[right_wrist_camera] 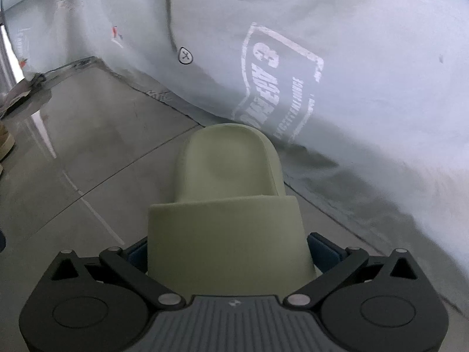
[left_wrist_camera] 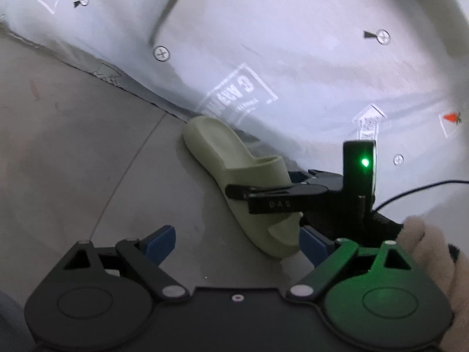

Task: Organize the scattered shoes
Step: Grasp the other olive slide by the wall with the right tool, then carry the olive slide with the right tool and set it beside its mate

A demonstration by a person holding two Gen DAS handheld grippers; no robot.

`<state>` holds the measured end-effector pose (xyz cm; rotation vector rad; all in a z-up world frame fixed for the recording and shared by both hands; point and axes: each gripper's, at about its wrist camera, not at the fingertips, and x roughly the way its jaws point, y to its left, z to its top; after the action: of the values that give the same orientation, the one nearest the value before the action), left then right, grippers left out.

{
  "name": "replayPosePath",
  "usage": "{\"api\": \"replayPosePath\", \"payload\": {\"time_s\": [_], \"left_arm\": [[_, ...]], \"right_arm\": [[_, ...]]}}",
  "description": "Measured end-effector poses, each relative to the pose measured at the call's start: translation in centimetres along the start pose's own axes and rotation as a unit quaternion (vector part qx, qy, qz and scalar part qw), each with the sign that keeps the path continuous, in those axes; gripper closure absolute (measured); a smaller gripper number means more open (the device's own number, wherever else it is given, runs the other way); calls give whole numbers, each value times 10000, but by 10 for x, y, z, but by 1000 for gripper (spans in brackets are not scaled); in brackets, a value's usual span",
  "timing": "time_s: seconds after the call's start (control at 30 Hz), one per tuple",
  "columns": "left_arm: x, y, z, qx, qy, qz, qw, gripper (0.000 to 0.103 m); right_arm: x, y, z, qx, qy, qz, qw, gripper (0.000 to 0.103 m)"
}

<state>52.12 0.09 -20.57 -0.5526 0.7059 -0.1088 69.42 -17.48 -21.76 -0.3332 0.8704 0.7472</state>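
Right hand-held gripper [right_wrist_camera: 225, 252] is pinching the pale green slide sandal [right_wrist_camera: 225, 205] across its strap band, blue pads on either side wall of the upper; in the left wrist view one black finger [left_wrist_camera: 237, 190] lies against the near side of the strap. Left hand-held gripper [left_wrist_camera: 237, 242] is spread wide with nothing between its pads, hovering just short of the sandal's toe end. The sandal sits on the grey tiled floor [right_wrist_camera: 88, 146], heel toward the white plastic sheeting [right_wrist_camera: 366, 58] that runs along the wall, just beside its bottom edge; can't tell whether the sole is fully down or slightly lifted. Handling, my read: moulded foam, so light, somewhat squashy, no fragility. The strap band will flex under a squeeze, so gripping low on the strap, near where it joins the sole, should be stiffer than the arch top. The surface looks matte, so slip risk looks low. It's toe-heavy relative to this grip, so expect the heel end to swing when lifted. Another shoe [right_wrist_camera: 6, 143] shows at the far left edge, mostly cut off.
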Motion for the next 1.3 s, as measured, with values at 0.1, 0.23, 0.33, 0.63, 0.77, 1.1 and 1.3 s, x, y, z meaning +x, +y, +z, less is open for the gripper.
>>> {"api": "replayPosePath", "payload": {"time_s": [0.1, 0.23, 0.33, 0.63, 0.77, 1.1, 1.3], "left_arm": [[-14, -10, 0, 22, -92, -138, 9999, 11], [-34, -19, -2, 108, -203, -220, 9995, 11], [-59, -30, -11, 227, -231, -240, 9992, 11], [-113, -56, -49, 325, -177, -371, 9986, 11], [-138, -70, -71, 448, -165, -491, 9977, 11], [-190, -91, -127, 865, -46, -568, 9946, 11], [-209, -92, -149, 917, 19, -510, 9945, 11]], "right_arm": [[-13, -1, -12, 355, 145, -314, 9988, 1], [-44, -13, -43, 954, 329, -745, 9921, 1], [-88, -25, -86, 1435, 447, -1070, 9828, 1], [-217, 3, -232, 2407, 647, -1657, 9542, 1], [-242, 36, -265, 2502, 638, -1721, 9506, 1], [-273, 117, -295, 2443, 509, -1675, 9538, 1], [-283, 138, -305, 2462, 434, -1504, 9565, 1]]}}
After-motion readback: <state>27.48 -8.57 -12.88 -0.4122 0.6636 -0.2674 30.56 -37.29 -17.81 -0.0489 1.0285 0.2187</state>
